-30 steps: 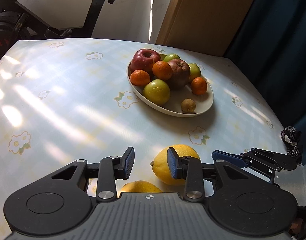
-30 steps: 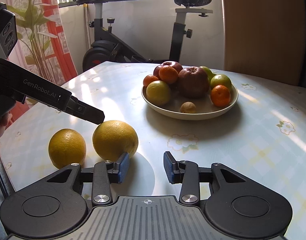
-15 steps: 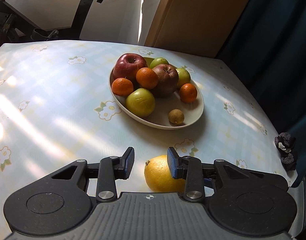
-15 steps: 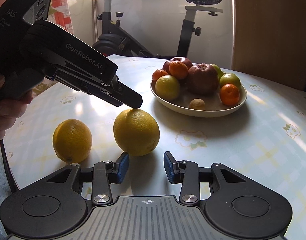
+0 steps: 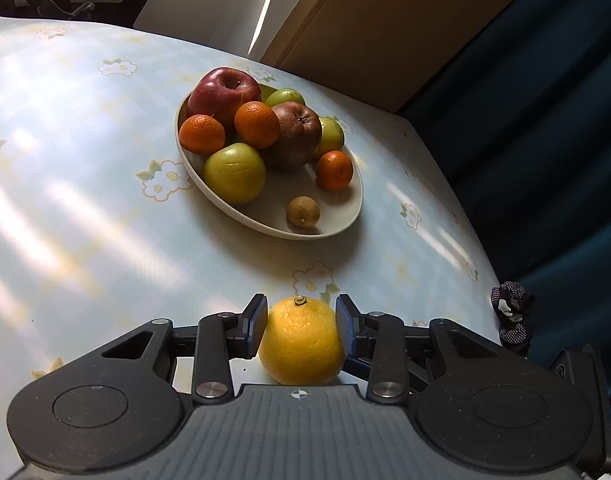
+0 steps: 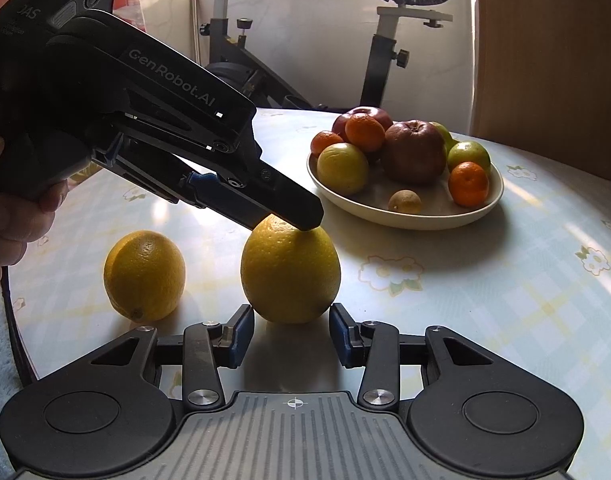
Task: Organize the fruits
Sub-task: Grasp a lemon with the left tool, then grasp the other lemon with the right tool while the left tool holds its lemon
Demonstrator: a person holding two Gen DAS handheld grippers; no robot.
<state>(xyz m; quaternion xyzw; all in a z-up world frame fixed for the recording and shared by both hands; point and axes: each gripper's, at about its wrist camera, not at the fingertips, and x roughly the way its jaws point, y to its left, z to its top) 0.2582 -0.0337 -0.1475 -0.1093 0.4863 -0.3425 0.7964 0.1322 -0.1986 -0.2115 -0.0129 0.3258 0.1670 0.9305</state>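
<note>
Two yellow citrus fruits on flowered tabletop, near edge; larger one (image 6: 290, 272) upright, stem end up, between left gripper (image 5: 301, 326) pads; smaller one (image 6: 144, 275) just left, apart; shallow cream bowl (image 6: 405, 220) farther right, piled with red apples, green apples, mandarins, one small brownish fruit.

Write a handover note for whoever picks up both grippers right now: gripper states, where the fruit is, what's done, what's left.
Left gripper: jaws flank the top of a yellow fruit that sits on the table. Whether the grip is firm cannot be told.
Right gripper: open and empty, its tips just short of the same fruit.
Second yellow fruit: on the table, left of the first in the right wrist view, untouched.
Plate: already piled with other fruit.
Done: everything on the plate.
Left: probably moving both yellow fruits to the plate, starting with the one at the left gripper.
</note>
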